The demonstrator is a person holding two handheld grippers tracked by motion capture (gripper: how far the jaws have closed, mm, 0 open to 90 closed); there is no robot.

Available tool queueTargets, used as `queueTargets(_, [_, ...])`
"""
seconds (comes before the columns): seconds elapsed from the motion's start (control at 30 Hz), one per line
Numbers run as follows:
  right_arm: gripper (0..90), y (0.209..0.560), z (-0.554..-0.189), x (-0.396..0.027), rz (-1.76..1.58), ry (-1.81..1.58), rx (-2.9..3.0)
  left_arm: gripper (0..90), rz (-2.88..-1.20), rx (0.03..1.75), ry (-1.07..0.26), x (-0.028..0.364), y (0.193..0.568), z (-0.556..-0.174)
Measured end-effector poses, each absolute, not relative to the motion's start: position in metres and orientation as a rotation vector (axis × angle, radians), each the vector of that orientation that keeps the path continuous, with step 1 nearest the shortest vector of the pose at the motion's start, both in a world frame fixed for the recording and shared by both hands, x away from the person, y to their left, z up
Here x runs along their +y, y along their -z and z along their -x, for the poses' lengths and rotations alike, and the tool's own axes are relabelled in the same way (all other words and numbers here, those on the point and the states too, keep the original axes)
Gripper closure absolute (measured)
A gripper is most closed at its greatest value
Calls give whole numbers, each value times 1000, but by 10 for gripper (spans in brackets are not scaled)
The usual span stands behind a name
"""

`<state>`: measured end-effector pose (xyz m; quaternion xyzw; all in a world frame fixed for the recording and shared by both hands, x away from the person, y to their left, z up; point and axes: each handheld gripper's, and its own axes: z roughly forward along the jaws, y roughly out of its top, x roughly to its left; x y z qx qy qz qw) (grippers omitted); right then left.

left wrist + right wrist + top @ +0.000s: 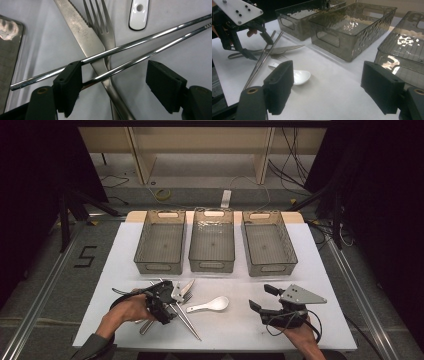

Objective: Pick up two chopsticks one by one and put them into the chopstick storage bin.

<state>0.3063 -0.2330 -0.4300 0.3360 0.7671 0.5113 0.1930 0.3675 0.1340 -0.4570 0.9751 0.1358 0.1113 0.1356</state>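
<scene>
I am hovering the left gripper (113, 86), fingers apart, over 2 steel chopsticks (140, 48) crossing the knife (82, 32) and fork (106, 32). They look thin, stiff and slippery, so I am aiming mid-shaft. The right gripper (327, 92) is waiting, fingers apart.

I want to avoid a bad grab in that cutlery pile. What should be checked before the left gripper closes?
1. Left gripper jaws apart over the pile: ok.
2. Just one piece between the jaws: not ok; a chopstick, the fork and the knife cross there.
3. Pads clear of metal: not ok; one pad touches the upper chopstick.
4. White spoon lies apart from the pile: ok.
5. Three bins empty: ok.
6. Right gripper open, away from the pile: ok.
</scene>
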Motion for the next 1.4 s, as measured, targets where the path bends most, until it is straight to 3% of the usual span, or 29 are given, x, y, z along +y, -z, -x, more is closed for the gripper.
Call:
queueTargets(0.83, [270, 430, -306, -231, -937, -1427, 2171, 602, -2904, 311, -374, 140, 458, -366])
queueTargets(1.33, [270, 431, -306, -230, -932, -1421, 2181, 649, -2874, 309, -401, 142, 457, -365])
queueTargets(1.4, [270, 431, -306, -230, -932, -1421, 2182, 702, -2869, 296, -396, 142, 455, -365])
